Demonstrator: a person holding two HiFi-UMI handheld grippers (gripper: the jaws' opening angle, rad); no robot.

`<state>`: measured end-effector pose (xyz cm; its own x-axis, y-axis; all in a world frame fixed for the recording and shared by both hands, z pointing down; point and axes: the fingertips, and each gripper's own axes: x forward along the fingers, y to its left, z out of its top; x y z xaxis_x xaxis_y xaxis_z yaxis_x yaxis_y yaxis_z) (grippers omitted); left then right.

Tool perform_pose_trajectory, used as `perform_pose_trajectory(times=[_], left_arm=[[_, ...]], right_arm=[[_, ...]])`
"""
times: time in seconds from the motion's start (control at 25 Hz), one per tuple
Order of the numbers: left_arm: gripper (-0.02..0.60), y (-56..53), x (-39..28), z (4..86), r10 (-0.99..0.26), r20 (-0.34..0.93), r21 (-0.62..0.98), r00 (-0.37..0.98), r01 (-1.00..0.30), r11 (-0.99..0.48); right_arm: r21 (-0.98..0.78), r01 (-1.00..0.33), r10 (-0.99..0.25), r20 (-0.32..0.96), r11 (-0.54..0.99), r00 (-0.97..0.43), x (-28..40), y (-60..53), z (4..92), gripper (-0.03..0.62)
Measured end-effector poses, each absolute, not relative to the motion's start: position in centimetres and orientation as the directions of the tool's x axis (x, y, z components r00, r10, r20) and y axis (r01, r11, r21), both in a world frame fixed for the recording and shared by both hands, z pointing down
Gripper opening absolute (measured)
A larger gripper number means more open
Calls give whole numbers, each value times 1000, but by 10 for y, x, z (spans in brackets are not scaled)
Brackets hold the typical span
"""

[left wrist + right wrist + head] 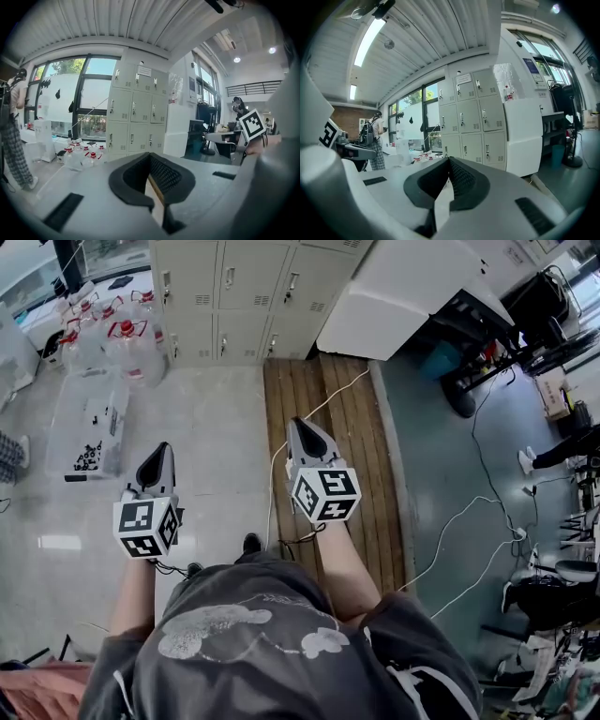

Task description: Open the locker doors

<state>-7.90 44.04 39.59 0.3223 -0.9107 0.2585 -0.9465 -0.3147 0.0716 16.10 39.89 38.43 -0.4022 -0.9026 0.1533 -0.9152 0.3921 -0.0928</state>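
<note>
A bank of beige lockers point(246, 298) stands ahead across the floor, and every door in view is closed, each with a small metal handle. The lockers point(134, 115) show as three columns in the left gripper view and also fill the middle of the right gripper view point(471, 123). My left gripper point(160, 452) and right gripper point(301, 426) are held side by side well short of them, pointing at them. In their own views the left gripper point(150, 156) and right gripper point(449, 161) have jaws meeting at the tips with nothing between them.
Several red-capped water bottles point(111, 337) and a clear plastic box point(88, 424) sit left of the lockers. A white cabinet point(405, 285) adjoins them on the right. Wooden boards point(330, 418) with a white cable point(450, 526) run underfoot. A person point(13, 136) stands far left.
</note>
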Motion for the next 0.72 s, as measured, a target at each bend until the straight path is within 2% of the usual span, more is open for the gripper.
perform_pose_trajectory(times=[0.32, 0.36, 0.44, 0.52, 0.72], left_arm=[[9, 412, -44, 386, -922, 240, 43, 303, -952, -302], [8, 409, -41, 385, -925, 238, 44, 295, -955, -293], [8, 403, -37, 385, -930, 241, 48, 278, -960, -275], [8, 400, -32, 387, -929, 251, 47, 270, -962, -267], [8, 385, -21, 395, -919, 275, 38, 281, -959, -282]], right_arm=[[-132, -903, -902, 94, 408, -421, 195, 371, 381, 36], [-142, -896, -895, 100, 420, -435, 198, 367, 383, 60], [-179, -878, -876, 121, 443, -467, 202, 360, 392, 246], [-207, -865, -861, 140, 457, -489, 205, 355, 401, 288], [-246, -861, -860, 151, 444, -487, 213, 341, 416, 306]])
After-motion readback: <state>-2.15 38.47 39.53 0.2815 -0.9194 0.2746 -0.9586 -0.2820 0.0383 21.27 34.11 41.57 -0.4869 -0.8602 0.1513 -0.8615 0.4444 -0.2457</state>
